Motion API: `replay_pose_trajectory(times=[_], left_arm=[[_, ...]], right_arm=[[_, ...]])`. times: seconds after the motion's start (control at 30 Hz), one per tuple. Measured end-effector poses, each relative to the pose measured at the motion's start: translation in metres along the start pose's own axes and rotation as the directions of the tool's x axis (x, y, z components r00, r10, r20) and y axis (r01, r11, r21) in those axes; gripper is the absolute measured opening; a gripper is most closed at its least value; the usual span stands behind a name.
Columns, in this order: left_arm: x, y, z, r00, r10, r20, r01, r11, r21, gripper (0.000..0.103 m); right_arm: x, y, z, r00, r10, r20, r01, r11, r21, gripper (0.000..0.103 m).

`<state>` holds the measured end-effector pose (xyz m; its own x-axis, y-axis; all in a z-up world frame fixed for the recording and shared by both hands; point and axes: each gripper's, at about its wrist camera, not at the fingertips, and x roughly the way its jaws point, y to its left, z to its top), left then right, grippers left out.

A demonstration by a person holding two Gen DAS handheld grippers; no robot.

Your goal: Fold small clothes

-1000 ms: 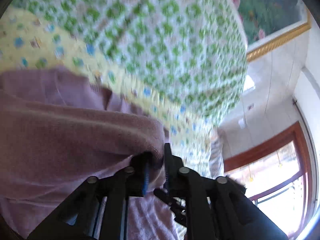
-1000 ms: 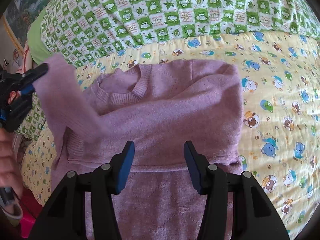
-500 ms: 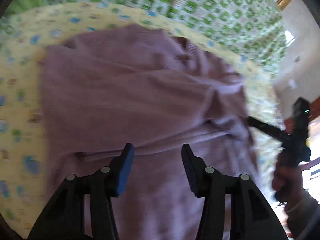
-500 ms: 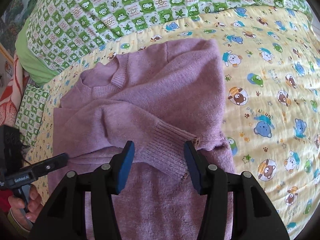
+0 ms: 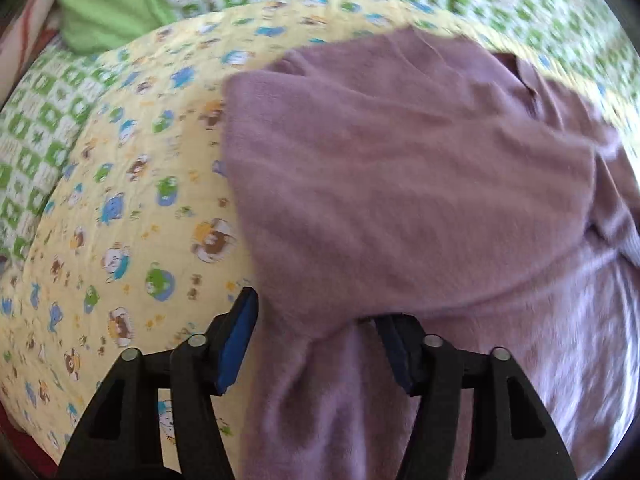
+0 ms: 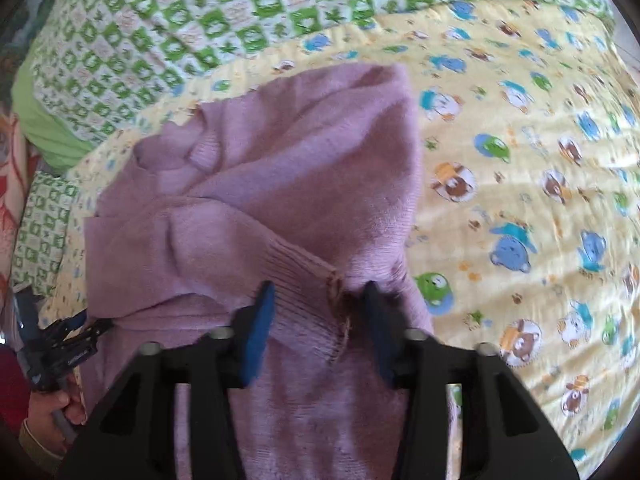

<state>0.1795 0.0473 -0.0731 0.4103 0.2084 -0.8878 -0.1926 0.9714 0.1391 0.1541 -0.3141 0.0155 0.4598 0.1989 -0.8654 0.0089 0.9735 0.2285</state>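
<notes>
A small purple knitted sweater [image 5: 400, 184] lies on a yellow cartoon-print sheet [image 5: 132, 208], both sleeves folded across its body. My left gripper [image 5: 320, 332] is open, its jaws straddling the sweater's left side near the lower part. In the right wrist view the sweater [image 6: 280, 208] shows its neck at the far end and a ribbed sleeve cuff [image 6: 308, 304] lying across the front. My right gripper [image 6: 320, 312] is open, its jaws on either side of that cuff by the sweater's right edge. The left gripper [image 6: 86, 330] also shows at the sweater's left edge.
A green-and-white checked quilt [image 6: 240, 20] lies beyond the yellow sheet [image 6: 520, 200]. A plain green pillow [image 5: 108, 12] sits at the far left. A hand [image 6: 52, 408] holds the left gripper at the bed's left side.
My left gripper let go of the sleeve, laid it across the sweater, and moved down to the sweater's left side. My right gripper came closer to the cuff.
</notes>
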Motion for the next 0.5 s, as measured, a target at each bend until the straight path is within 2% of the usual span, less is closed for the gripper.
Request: replay_pose_trajectory(times=[0.03, 0.17, 0.23, 0.3, 0.37, 0.4, 0.43, 0.47, 0.5], left_arm=[[0.003, 0.005, 0.003, 1.0, 0.027, -0.009, -0.027, 1.0, -0.015, 0.047], [0.012, 0.031, 0.006, 0.999, -0.017, -0.041, 0.014, 0.996, -0.09, 0.046], [0.011, 0.037, 0.007, 0.999, -0.011, -0.038, 0.007, 0.995, -0.095, 0.045], [0.011, 0.043, 0.008, 0.999, -0.009, -0.037, 0.005, 0.995, -0.101, 0.044], [0.009, 0.05, 0.008, 0.999, -0.01, -0.037, 0.006, 0.995, -0.097, 0.043], [0.009, 0.049, 0.008, 0.999, -0.007, -0.036, 0.003, 0.995, -0.098, 0.043], [0.009, 0.052, 0.006, 0.999, -0.006, -0.038, 0.002, 0.995, -0.101, 0.043], [0.011, 0.055, 0.006, 0.999, -0.009, -0.042, 0.005, 0.995, -0.102, 0.043], [0.012, 0.057, 0.007, 0.999, -0.007, -0.044, 0.003, 0.995, -0.102, 0.043]], right_arm=[[-0.002, 0.003, 0.002, 1.0, 0.013, 0.0, -0.013, 1.0, -0.015, 0.006], [-0.029, 0.009, 0.008, 0.998, 0.033, 0.044, -0.031, 0.998, -0.05, 0.006], [-0.045, 0.008, 0.01, 0.998, 0.012, 0.069, -0.006, 0.997, -0.083, 0.006], [-0.057, 0.004, 0.016, 0.996, 0.034, 0.08, -0.028, 0.997, -0.072, 0.005], [-0.081, -0.002, 0.024, 0.983, 0.141, 0.115, -0.141, 0.99, -0.008, 0.005], [-0.093, -0.002, 0.028, 0.967, 0.215, 0.139, -0.22, 0.975, 0.022, 0.005], [-0.107, -0.004, 0.033, 0.935, 0.309, 0.174, -0.323, 0.945, 0.056, 0.005], [-0.115, -0.005, 0.038, 0.918, 0.347, 0.191, -0.366, 0.928, 0.073, 0.005], [-0.115, -0.004, 0.042, 0.93, 0.322, 0.18, -0.338, 0.938, 0.071, 0.005]])
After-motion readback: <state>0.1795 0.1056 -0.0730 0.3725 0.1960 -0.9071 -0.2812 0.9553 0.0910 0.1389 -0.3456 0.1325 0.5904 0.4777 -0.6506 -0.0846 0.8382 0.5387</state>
